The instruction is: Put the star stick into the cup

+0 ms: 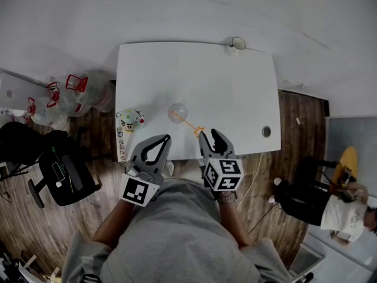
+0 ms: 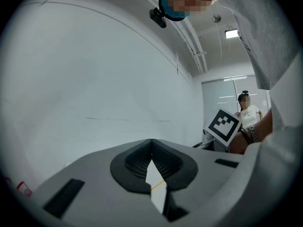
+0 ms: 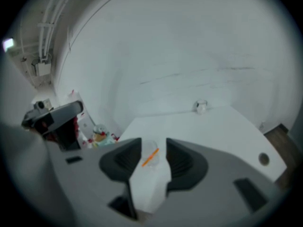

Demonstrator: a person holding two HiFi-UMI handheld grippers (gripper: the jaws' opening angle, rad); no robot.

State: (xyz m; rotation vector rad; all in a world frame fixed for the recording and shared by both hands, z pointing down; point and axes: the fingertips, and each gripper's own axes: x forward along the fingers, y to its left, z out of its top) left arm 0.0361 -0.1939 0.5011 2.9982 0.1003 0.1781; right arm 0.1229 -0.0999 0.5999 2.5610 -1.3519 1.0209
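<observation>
A clear cup (image 1: pixel 177 112) stands on the white table (image 1: pixel 235 99), near its front edge. The orange star stick (image 1: pixel 189 122) leans out of the cup, its star end pointing toward me. My right gripper (image 1: pixel 210 135) hovers just behind that star end, jaws open and nothing between them. In the right gripper view the cup (image 3: pixel 150 145) and the stick (image 3: pixel 150 157) show beyond the open right gripper (image 3: pixel 152 144). My left gripper (image 1: pixel 167 138) hangs at the table's front edge, left of the cup, tips together and empty. In its own view the left gripper (image 2: pixel 151 143) faces a bare wall.
A small glass (image 1: pixel 237 43) sits at the table's far edge and a toy figure (image 1: pixel 129 121) at its left edge. A cable hole (image 1: pixel 266 131) is at front right. Water jugs (image 1: pixel 82 93) and a chair (image 1: pixel 59 173) stand left; a person (image 1: pixel 339 208) sits at right.
</observation>
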